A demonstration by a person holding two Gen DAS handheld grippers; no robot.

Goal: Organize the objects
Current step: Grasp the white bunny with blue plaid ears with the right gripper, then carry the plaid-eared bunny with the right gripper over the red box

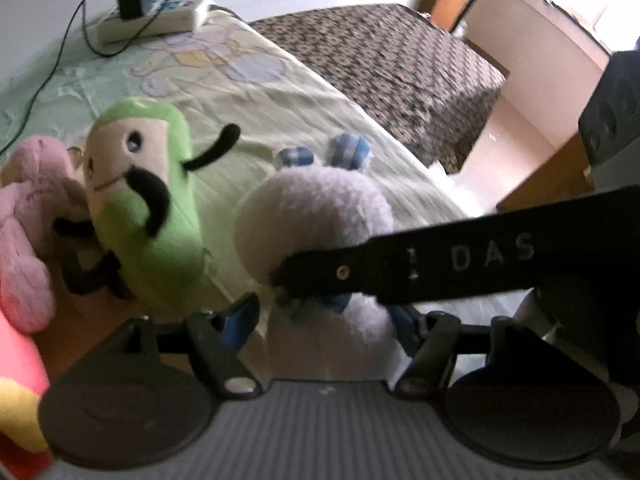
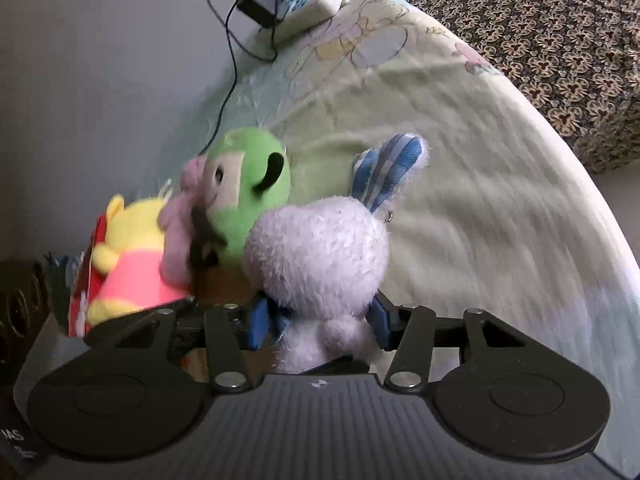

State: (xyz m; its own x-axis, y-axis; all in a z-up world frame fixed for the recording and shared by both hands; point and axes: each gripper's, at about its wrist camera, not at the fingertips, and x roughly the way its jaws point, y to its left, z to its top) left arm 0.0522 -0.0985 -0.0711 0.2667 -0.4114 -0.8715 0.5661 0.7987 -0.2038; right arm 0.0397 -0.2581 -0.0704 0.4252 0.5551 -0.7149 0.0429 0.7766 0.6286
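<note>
A lavender plush bunny [image 2: 320, 248] with blue striped ears sits between my right gripper's [image 2: 318, 324] blue pads, which press into its body. In the left wrist view the same bunny [image 1: 316, 208] lies between the spread fingers of my left gripper [image 1: 320, 320]. A gap shows beside the left pad [image 1: 240, 314]. The right gripper's black finger [image 1: 420, 272] reaches in from the right onto the bunny. To the left, a green plush [image 1: 152, 216], a pink plush [image 1: 28, 232] and a yellow plush in a pink shirt [image 2: 128, 268] are bunched together.
Everything lies on a bed with a pale green printed sheet [image 2: 460, 184]. A white power strip [image 1: 156, 12] with a black charger and cable lies at the far end by the wall. A brown patterned blanket [image 1: 400, 64] covers the far right. Wooden furniture [image 1: 548, 176] stands beyond.
</note>
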